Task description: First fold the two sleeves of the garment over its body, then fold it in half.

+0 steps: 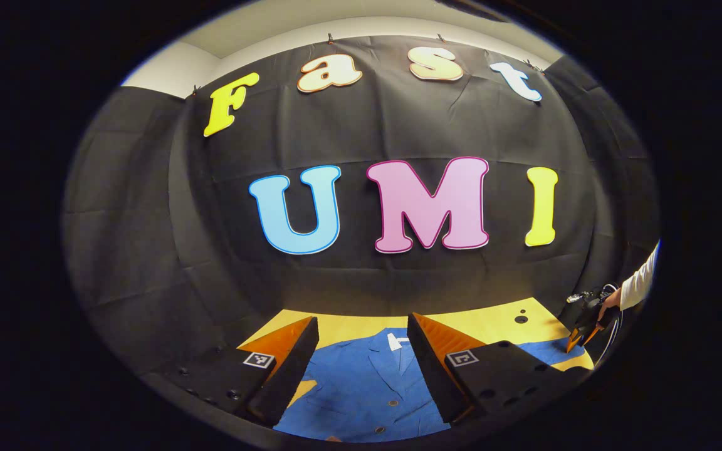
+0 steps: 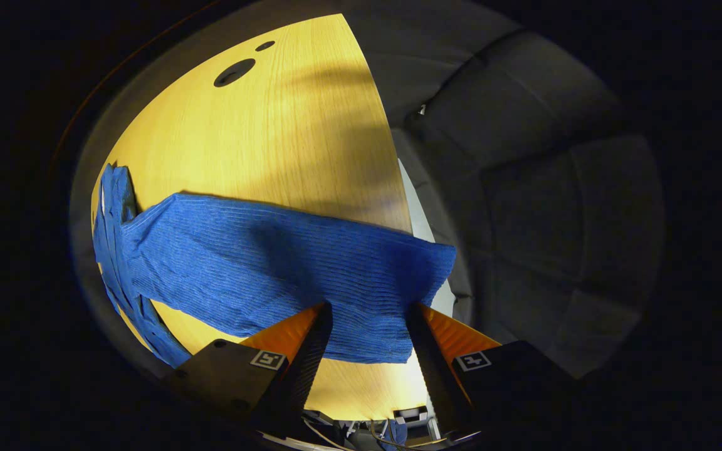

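- We see the wooden table (image 2: 286, 125) as the biggest thing here, with the blue button-front garment (image 1: 361, 382) spread flat on it, front up, buttons and a white neck label showing in the left gripper view
- In the right gripper view one blue sleeve (image 2: 273, 275) lies stretched straight out across the tabletop from the body, its cuff end reaching the table's far edge and appearing to hang slightly past it; we judge neither sleeve is folded yet
- Our right gripper (image 2: 367, 319) sits low over the cuff end with its jaws wide apart, the sleeve cloth running between the two fingers; whether they touch the fabric we cannot tell, and they hold nothing
- Our left gripper (image 1: 361, 351) hovers above the garment's chest, jaws likewise spread wide and gripping nothing, aimed more at the booth wall than down
- In the left gripper view the right gripper shows far off at the table's edge, tip down on the blue cloth, held by a hand in a white sleeve (image 1: 640, 285)
- Risk, as we judge it: closing on only the top layer, or too near the overhanging cuff, may let the cloth slip out mid-lift
- Lifting without the left gripper pinning the body may drag the whole garment sideways and skew the fold
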